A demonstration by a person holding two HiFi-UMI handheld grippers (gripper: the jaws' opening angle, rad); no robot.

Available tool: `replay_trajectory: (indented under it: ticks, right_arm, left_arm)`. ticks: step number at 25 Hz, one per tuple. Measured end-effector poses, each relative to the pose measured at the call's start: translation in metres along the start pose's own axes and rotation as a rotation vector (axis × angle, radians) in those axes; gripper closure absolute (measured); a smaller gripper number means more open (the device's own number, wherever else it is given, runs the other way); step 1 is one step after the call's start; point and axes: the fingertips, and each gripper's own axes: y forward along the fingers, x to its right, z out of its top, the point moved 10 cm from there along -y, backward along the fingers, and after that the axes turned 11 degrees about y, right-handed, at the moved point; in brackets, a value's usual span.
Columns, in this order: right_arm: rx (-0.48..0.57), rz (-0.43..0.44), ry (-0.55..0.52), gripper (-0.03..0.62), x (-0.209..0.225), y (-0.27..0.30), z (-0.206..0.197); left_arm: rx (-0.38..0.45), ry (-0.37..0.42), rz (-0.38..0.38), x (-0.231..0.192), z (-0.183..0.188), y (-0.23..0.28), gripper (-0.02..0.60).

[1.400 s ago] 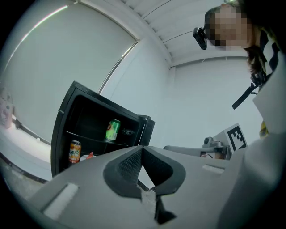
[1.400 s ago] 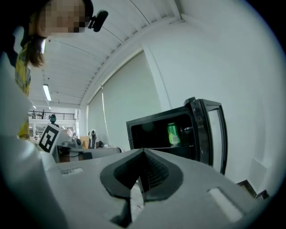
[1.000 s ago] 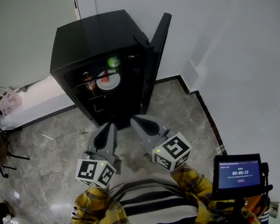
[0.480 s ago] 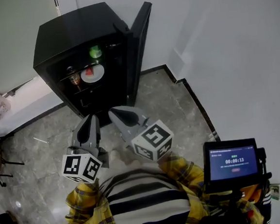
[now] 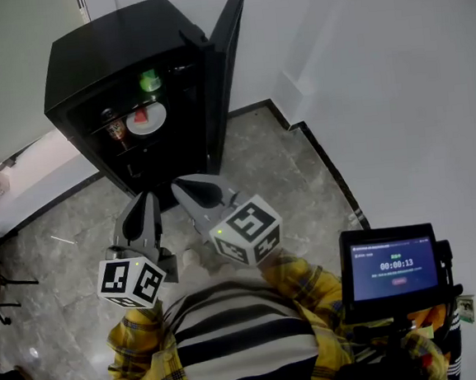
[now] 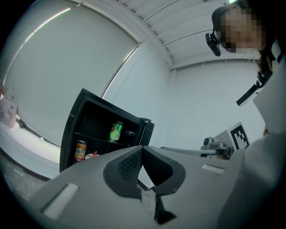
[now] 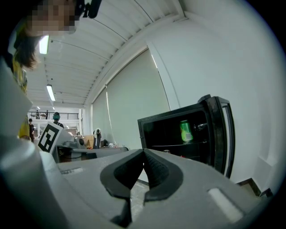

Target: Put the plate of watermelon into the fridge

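A person in a striped shirt (image 5: 234, 334) stands over a marble floor (image 5: 303, 171), with a small screen (image 5: 394, 266) at the near right. The left gripper (image 5: 146, 203) and right gripper (image 5: 184, 186) are both clenched on nothing. Farther off, a black fridge (image 5: 118, 46) has its door (image 5: 226, 70) open to the right. The plate of watermelon (image 5: 146, 119) sits on the middle shelf, an orange can (image 5: 115, 128) just left of it and a green can (image 5: 149, 79) on the shelf above. The space below is too dark to read. In the left gripper view the plate is nearly hidden behind the jaw.
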Motion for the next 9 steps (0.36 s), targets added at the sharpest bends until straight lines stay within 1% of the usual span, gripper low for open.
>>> replay_trajectory:
  ticks: [5,9]
  right_arm:
    - [-0.010,-0.004,-0.008,0.599,-0.0009,0.0022,-0.0022]
    - [-0.008,-0.029,-0.009,0.599,-0.0014,-0.0048,-0.0034]
  left_arm:
    - [-0.006,-0.006,0.012,-0.0035,-0.0018,-0.0030,0.580]
    - [-0.022,-0.014,-0.004,0.0022,-0.0047,-0.0047,0.580]
